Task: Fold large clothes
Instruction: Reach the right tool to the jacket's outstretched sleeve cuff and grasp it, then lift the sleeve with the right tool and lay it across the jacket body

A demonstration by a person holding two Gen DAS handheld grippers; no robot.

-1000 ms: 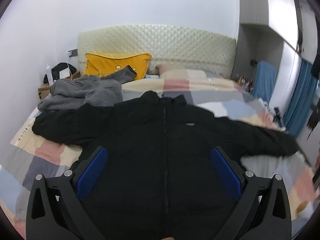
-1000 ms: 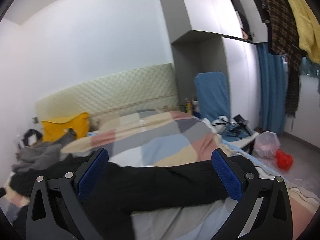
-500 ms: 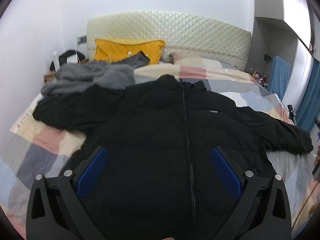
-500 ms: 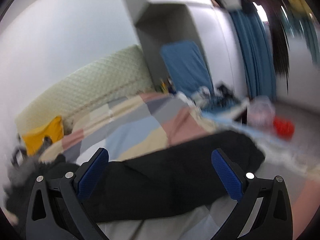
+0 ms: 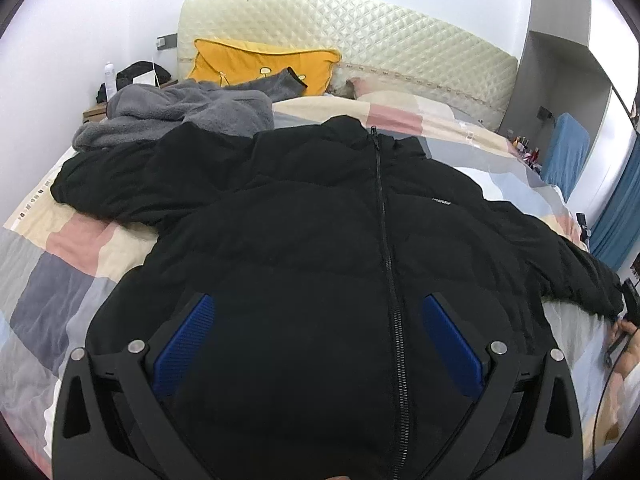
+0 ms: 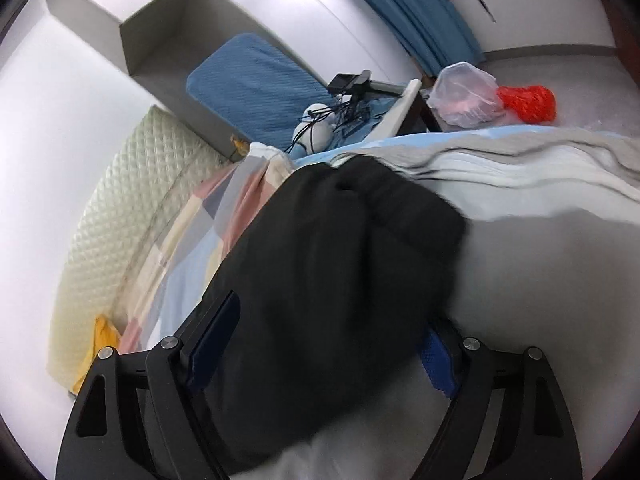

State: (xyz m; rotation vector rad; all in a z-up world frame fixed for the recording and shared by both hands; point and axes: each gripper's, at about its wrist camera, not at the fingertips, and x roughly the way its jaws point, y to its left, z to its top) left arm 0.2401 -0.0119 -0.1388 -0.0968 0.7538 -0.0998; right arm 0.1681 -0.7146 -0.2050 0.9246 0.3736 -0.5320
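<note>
Your jacket (image 5: 320, 240) lies front-up and zipped on the bed (image 5: 60, 264), collar toward the headboard (image 5: 360, 28), both sleeves spread out to the sides. It looks puffy and soft, so expect it to be light for its bulk, to spring back after each fold, and to slide a little on its smooth shell; nothing about it seems fragile.

Your right gripper (image 6: 320, 344) straddles the sleeve (image 6: 340, 260) near its cuff, on the side of the jacket away from the grey fleece (image 5: 180, 112). Its jaws are closing with the sleeve between them, though the pads do not look pressed in yet. Take a deep bite there: a shallow pinch on padding will likely slip out.

Your left gripper (image 5: 316, 344) hovers over the jacket's lower front, just beside the zip (image 5: 384, 216), jaws wide apart and holding nothing. For that hand, judge the hem or side seam the better hold, since the middle of the padded panel gives nothing firm to grip
</note>
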